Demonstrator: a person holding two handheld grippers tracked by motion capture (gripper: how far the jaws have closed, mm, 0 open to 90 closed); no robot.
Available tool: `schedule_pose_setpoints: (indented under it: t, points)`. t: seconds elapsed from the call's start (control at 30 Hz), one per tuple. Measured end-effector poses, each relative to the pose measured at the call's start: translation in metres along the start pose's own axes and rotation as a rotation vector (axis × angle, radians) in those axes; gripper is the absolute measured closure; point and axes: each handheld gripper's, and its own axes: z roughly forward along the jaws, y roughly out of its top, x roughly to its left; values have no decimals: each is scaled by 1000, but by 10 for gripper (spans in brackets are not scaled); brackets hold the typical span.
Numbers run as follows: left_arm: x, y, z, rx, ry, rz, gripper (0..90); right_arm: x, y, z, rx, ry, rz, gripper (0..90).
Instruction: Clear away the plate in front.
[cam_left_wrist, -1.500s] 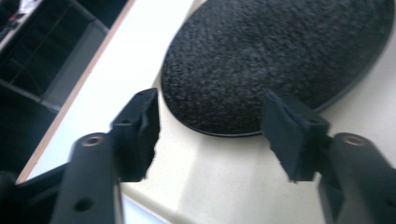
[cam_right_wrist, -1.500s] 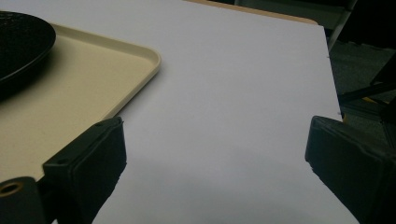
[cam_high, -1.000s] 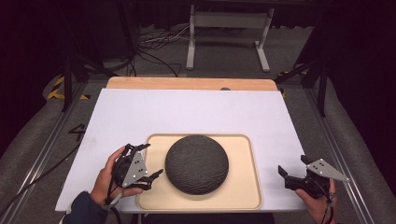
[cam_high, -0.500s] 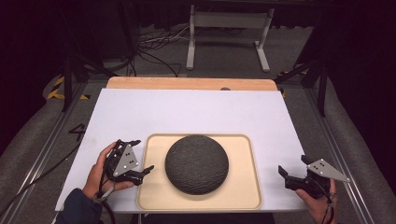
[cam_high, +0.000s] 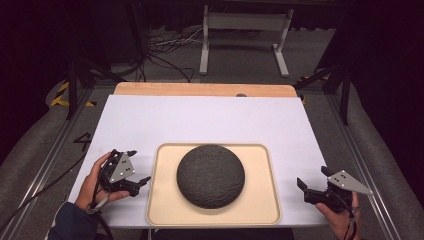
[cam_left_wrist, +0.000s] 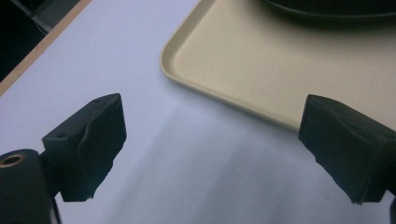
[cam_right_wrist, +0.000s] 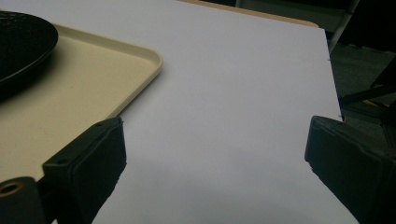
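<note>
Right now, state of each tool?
Left tool: open, holding nothing, jaws spread over the white table beside the tray.
Right tool: open, holding nothing, over the table.

Your dark, rough-textured round dome (cam_high: 210, 175) sitting at the centre of your beige rounded-corner tray (cam_high: 260, 207), tray flat on your white board (cam_high: 200, 120), near its front edge, long side facing you

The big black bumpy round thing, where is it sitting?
In the high view, the black textured round dome sits in the middle of the beige plastic tray on the white table, between the left gripper and the right gripper.
</note>
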Motion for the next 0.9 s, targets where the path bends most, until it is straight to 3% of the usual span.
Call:
schedule_pose_setpoints:
  t: [0.27, 0.4, 0.7, 0.8, 0.9]
  points:
    - [4, -22, -5, 27, 15, -66, 88, -1, -2, 2, 11, -1, 1, 58]
    - [4, -30, -9, 19, 17, -98, 82, 0, -1, 2, 9, 1, 1, 58]
    - [2, -52, -26, -35, 24, -209, 79, 1, -2, 2, 15, 2, -2, 58]
    - [1, -54, -30, -48, 32, -213, 79, 1, -2, 3, 21, 4, -5, 58]
    - [-1, -60, -33, -48, 31, -249, 76, 2, -2, 4, 24, 6, -6, 57]
